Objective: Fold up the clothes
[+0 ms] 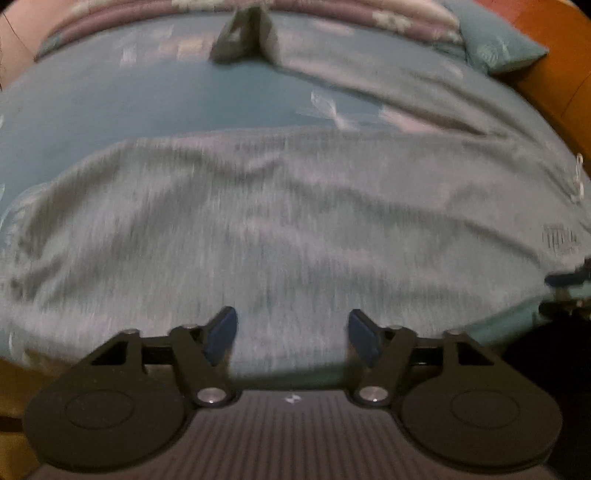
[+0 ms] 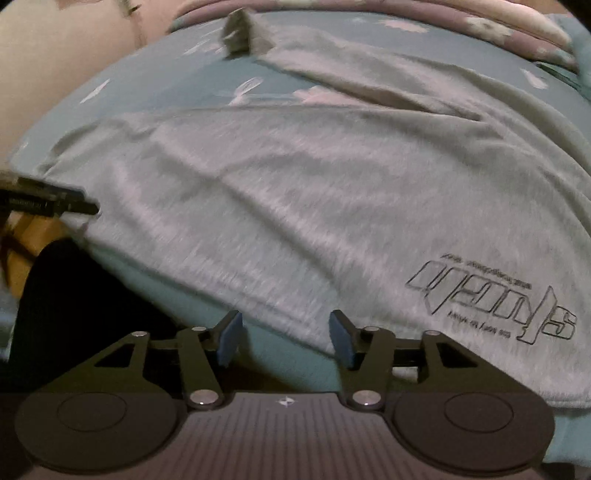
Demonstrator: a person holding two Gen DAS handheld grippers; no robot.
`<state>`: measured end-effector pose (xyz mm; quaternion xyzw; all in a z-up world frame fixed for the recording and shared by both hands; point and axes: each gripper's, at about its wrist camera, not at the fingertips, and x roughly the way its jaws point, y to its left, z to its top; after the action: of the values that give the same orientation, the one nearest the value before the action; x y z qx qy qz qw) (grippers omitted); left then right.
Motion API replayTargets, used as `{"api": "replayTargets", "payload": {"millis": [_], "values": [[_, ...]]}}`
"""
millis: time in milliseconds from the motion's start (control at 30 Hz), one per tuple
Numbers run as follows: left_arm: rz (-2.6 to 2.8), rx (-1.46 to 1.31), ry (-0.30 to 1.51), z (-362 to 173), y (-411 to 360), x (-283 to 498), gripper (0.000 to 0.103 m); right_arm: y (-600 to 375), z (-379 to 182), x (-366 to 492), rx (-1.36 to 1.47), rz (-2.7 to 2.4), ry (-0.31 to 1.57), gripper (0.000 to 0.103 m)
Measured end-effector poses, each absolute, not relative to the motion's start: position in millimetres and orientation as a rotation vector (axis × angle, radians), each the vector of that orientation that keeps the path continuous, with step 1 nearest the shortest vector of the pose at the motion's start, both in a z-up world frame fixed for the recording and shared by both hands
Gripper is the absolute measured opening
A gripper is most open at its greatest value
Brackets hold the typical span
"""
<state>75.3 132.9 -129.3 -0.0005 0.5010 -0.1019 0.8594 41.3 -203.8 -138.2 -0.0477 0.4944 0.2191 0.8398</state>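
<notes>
grey marl garment [image 2: 295, 206] lies spread flat across the bed, body toward the near edge, one sleeve or leg running diagonally up and away to the far side, where its end [image 2: 240, 31] is bunched and stands up a bit. dark outline logo print [image 2: 495, 302] on the near right part of the fabric in the right wrist view, reads upside down from there. hem runs along the near mattress edge.

under it: teal bedsheet [image 1: 184, 99] with pale printed motifs. folded purple-and-white patterned quilt [image 1: 332, 14] along the far edge, teal pillow [image 1: 495, 44] at far right. orange-brown bed frame [image 1: 554, 74] beyond the pillow.

left gripper [image 1: 291, 332]: jaws spread, blue pads well apart, nothing pinched; grey fabric is seen in the gap but pads don't press it. view is motion-blurred.

right gripper [image 2: 286, 336]: jaws spread too, nothing between the pads; it sits over the near hem and sheet edge, no contact that can be made out.

in the right wrist view the left gripper's tip pokes in from the left edge, just beside the garment's left edge; whether it touches the cloth cannot be told. dark shape [image 2: 74, 295] at lower left, unclear.
</notes>
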Motion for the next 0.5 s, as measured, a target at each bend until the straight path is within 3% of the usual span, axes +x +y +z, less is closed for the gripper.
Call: {"api": "replayTargets", "payload": {"millis": [100, 200, 400, 467, 500], "values": [[-0.198, 0.009, 1.087, -119.9, 133.8, 73.8, 0.068, -209.1, -122.8, 45.8, -0.114, 0.479, 1.002, 0.057], [-0.27, 0.006, 1.0, -97.6, 119.7, 77.5, 0.069, -222.0, -111.2, 67.4, -0.076, 0.428, 0.933, 0.057], [-0.554, 0.033, 0.971, -97.3, 47.9, 85.5, 0.069, -228.8, -111.2, 71.4, -0.028, 0.467, 0.905, 0.057], [-0.645, 0.061, 0.985, -105.1, 25.1, 84.5, 0.069, -223.9, -115.3, 54.7, -0.11, 0.554, 0.89, 0.051], [-0.683, 0.077, 0.993, -109.4, 15.3, 84.3, 0.068, -220.4, -118.8, 46.4, -0.178, 0.59, 0.886, 0.041]]}}
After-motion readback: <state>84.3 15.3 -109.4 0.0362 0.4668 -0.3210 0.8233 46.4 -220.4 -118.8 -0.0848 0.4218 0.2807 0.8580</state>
